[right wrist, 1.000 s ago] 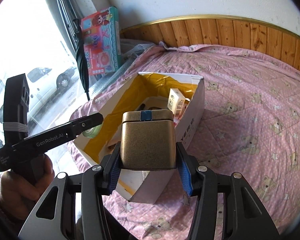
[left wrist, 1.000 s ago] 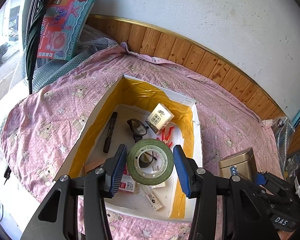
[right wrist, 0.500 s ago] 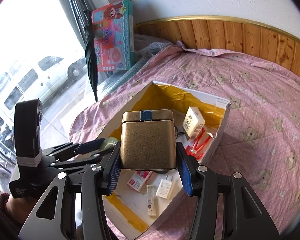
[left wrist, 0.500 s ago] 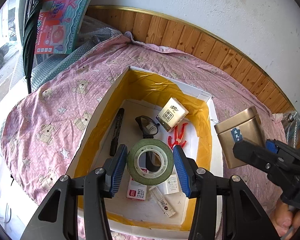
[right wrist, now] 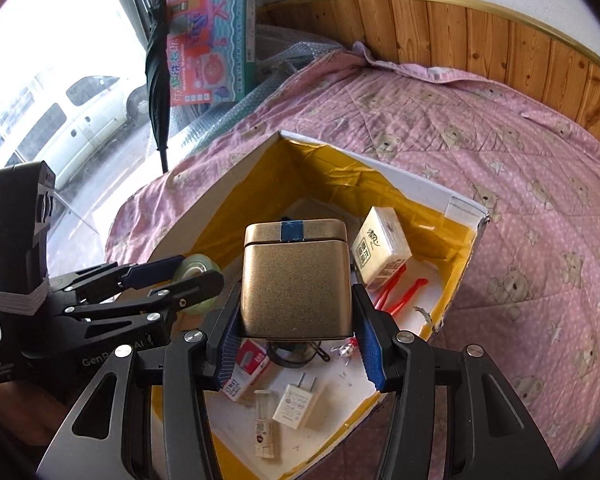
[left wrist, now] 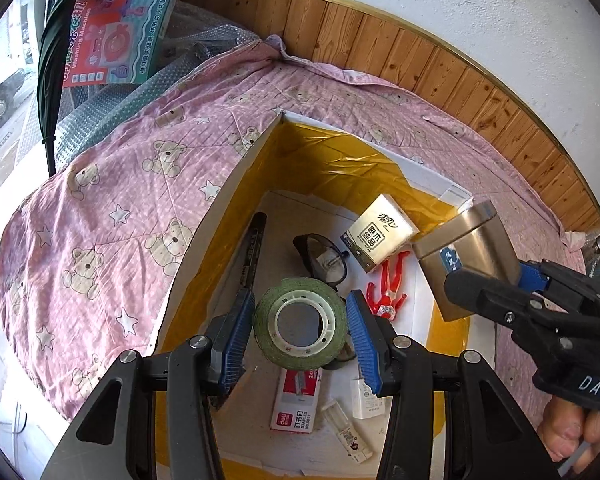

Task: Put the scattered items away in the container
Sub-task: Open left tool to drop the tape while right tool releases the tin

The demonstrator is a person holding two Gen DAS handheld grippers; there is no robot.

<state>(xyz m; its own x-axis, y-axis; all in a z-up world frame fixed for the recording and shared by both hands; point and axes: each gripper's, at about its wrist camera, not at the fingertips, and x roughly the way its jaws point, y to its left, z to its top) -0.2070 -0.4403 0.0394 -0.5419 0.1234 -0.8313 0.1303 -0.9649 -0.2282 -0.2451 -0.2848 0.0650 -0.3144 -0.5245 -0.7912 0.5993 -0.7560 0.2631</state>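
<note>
A white cardboard box [left wrist: 256, 148] [right wrist: 464, 204] lined with yellow tape lies open on the pink bear quilt. My left gripper [left wrist: 300, 322] [right wrist: 188, 276] is shut on a green tape roll [left wrist: 300, 322] [right wrist: 196, 268], held above the box's floor. My right gripper [right wrist: 294, 322] [left wrist: 496, 280] is shut on a gold tin [right wrist: 294, 280] [left wrist: 472, 256] with a blue tape strip, hanging over the box's right side. Inside the box lie a black marker [left wrist: 250, 248], glasses [left wrist: 324, 260], a cream tissue pack [left wrist: 380, 236] [right wrist: 380, 252], a red clip [left wrist: 388, 284], a staples box [left wrist: 296, 400], a white plug [right wrist: 296, 406].
The pink quilt [left wrist: 120, 220] covers the round bed, edged by a wooden panel [left wrist: 420, 64] and white wall. A toy box [right wrist: 212, 36] and a folded black umbrella [right wrist: 158, 64] stand at the far left by the window. A hand [left wrist: 568, 428] holds the right gripper.
Both grippers have moved forward over the box. The gold tin has come in from the right, above the box's right wall. The tape roll hangs lower inside the box.
</note>
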